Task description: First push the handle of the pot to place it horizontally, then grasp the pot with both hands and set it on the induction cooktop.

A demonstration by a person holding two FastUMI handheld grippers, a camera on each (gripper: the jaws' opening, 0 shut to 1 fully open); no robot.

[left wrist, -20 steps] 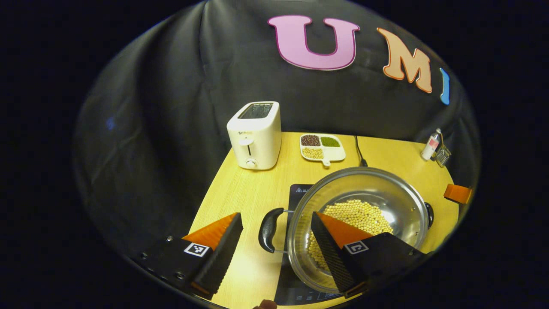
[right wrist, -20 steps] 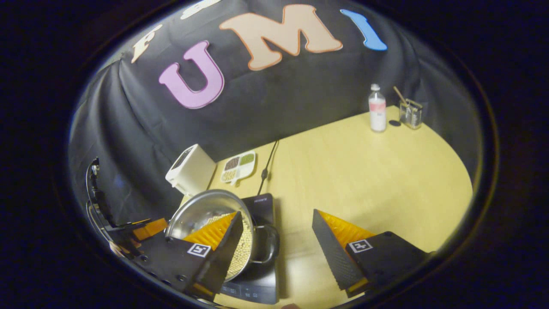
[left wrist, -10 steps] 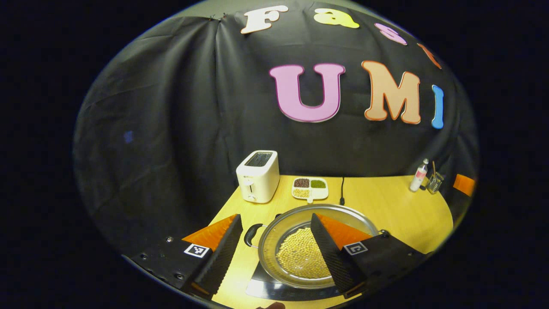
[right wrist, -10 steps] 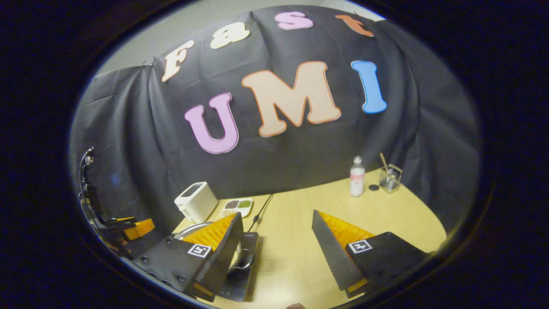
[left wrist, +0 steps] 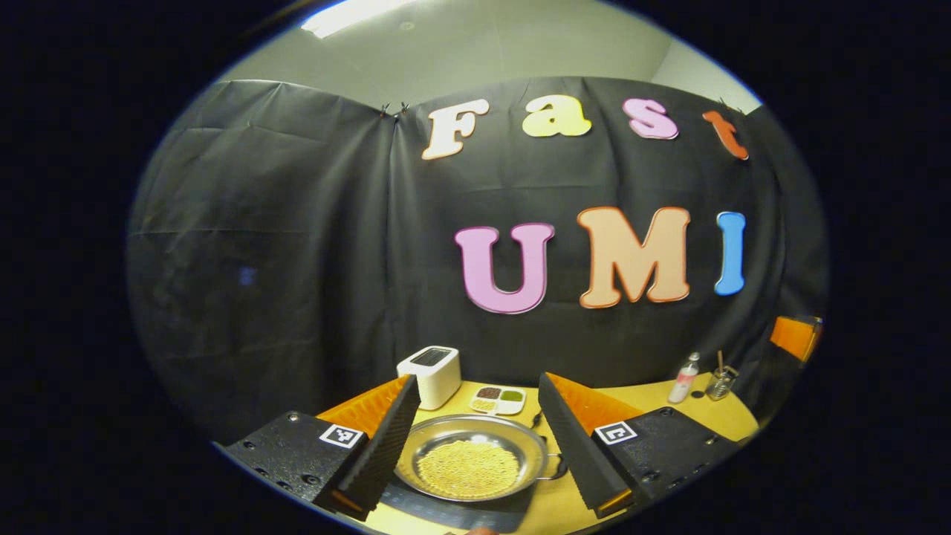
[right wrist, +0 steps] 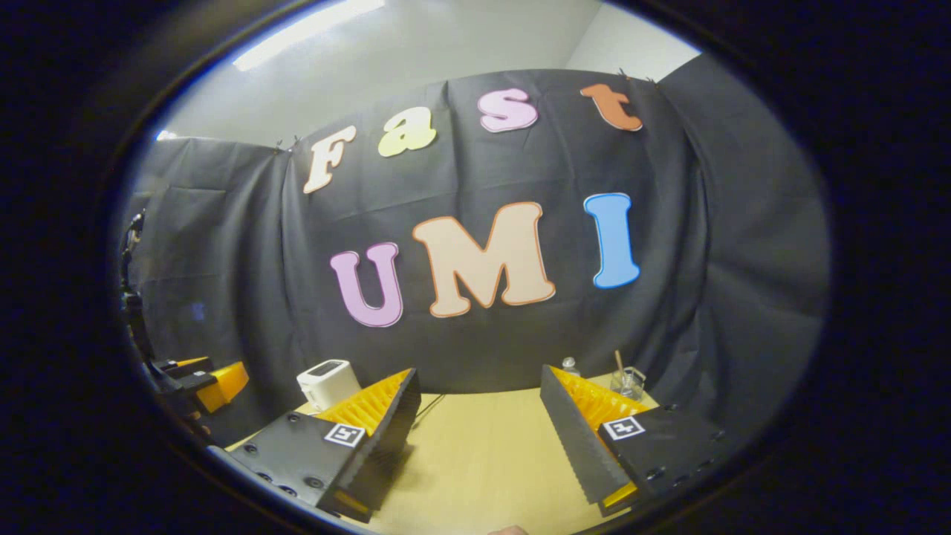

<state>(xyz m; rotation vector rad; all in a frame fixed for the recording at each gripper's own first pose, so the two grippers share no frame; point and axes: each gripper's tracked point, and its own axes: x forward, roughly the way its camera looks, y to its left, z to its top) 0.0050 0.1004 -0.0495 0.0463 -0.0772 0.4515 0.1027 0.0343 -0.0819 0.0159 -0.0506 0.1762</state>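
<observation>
The steel pot (left wrist: 444, 433), with pale beans in its bottom, sits on the black induction cooktop (left wrist: 453, 510) at the table's near edge. One dark side handle (left wrist: 555, 467) sticks out to the right in the left gripper view. My left gripper (left wrist: 475, 380) is open, drawn back from the pot and holding nothing; the pot shows low between its fingers. My right gripper (right wrist: 479, 371) is open too, over bare table (right wrist: 475, 453). The left gripper (right wrist: 202, 375) shows far left in the right gripper view, and the right gripper (left wrist: 795, 338) far right in the left gripper view.
A white toaster (left wrist: 430, 375) and a divided dish of beans (left wrist: 499, 400) stand behind the pot by the cloth wall. A small bottle (left wrist: 683, 377) and a glass holder (left wrist: 719, 383) are at the back right. The toaster (right wrist: 328, 382) and glass holder (right wrist: 628, 383) appear again.
Both grippers have pulled back and tilted up from the pot, staying open. The pot stays on the cooktop and now looks smaller and lower.
</observation>
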